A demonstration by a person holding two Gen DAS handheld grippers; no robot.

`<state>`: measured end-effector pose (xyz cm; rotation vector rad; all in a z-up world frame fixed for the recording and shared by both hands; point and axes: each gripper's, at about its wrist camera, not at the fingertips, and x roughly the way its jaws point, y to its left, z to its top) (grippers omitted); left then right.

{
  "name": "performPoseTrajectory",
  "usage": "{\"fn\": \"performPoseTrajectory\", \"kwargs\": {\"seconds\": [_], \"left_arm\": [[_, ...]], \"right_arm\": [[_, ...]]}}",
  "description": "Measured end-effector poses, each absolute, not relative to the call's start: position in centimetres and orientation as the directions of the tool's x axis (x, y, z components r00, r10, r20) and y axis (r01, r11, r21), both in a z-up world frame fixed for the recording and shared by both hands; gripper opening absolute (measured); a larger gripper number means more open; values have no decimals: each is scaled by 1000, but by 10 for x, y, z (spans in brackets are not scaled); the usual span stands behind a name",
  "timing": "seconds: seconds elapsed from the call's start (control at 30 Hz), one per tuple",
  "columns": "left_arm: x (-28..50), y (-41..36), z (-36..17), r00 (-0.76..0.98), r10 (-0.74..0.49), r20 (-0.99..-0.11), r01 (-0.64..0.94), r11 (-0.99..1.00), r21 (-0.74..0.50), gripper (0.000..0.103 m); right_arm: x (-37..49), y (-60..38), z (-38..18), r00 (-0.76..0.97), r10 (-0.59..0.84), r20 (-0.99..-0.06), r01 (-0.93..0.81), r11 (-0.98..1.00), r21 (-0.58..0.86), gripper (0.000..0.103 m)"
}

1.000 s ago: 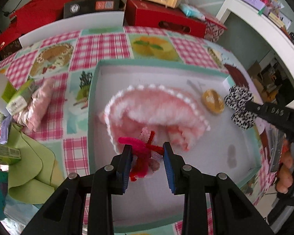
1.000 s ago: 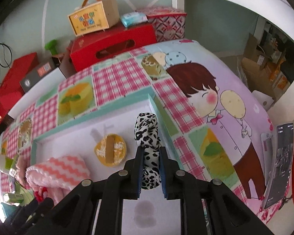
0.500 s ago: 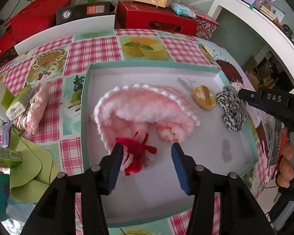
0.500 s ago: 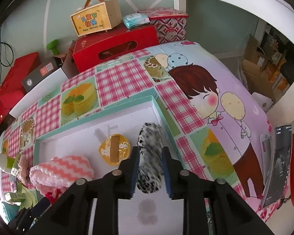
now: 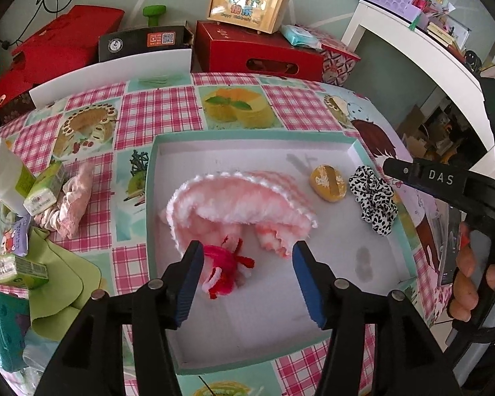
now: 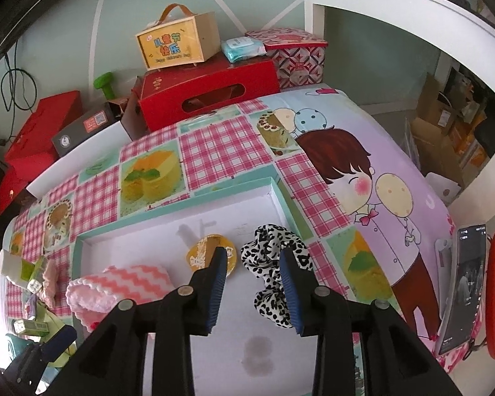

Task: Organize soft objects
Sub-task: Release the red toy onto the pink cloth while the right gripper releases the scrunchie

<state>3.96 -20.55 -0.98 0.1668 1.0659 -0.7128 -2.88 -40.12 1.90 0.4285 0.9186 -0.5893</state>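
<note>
A shallow teal-rimmed white tray [image 5: 151,198] [image 6: 280,194] lies on the table. In it lie a folded pink fluffy cloth [image 5: 241,201] [image 6: 128,280], a red-and-pink pipe-cleaner bundle [image 5: 224,267], a round yellow pad [image 5: 328,183] [image 6: 203,252] and a black-and-white spotted scrunchie [image 5: 374,203] [image 6: 274,274]. My left gripper [image 5: 247,274] is open just above the bundle, empty. My right gripper [image 6: 254,287] is open around the scrunchie, which rests on the tray floor by the right wall.
On the checked tablecloth left of the tray lie a pink scrunchie [image 5: 71,198], a white bottle [image 5: 3,171], small green cartons [image 5: 43,191] and a green cloth [image 5: 59,283]. Red boxes [image 5: 257,52] stand behind the table. A phone [image 6: 462,283] lies at the right edge.
My left gripper opened and let go of the pipe-cleaner bundle, then drew back. My right gripper lowered the spotted scrunchie into the tray, opened and released it.
</note>
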Motion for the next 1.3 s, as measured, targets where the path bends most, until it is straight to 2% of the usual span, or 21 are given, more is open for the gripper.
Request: {"fn": "performPoseTrajectory", "kwargs": {"seconds": [0.03,0.1,0.17,0.2,0.4,0.63,1.3], "left_arm": [[40,-206,-10,284,-452,-846,607,768,-207,58],[40,-206,-12,283,-446,-849,604,771,-204,66],[40,-205,-11,300,-444,-844,600,776,-195,83],[41,-205,-10,310,-444,-841,598,779,-191,84],[48,-196,-8,335,-453,-826,553,804,-217,93],[52,-193,-10,316,-469,-825,531,808,-256,94],[56,-184,3,361,-504,-785,536,801,-268,98]], "right_arm": [[-29,-401,18,469,-288,-835,637,765,94,36],[-27,-400,17,466,-287,-837,635,767,90,37],[-26,-400,16,462,-288,-839,637,766,87,54],[-26,-400,16,461,-289,-839,637,766,86,68],[-24,-399,12,449,-290,-845,637,768,75,78],[-22,-395,13,487,-256,-835,611,783,116,103],[-22,-391,23,567,-224,-793,601,770,212,103]]}}
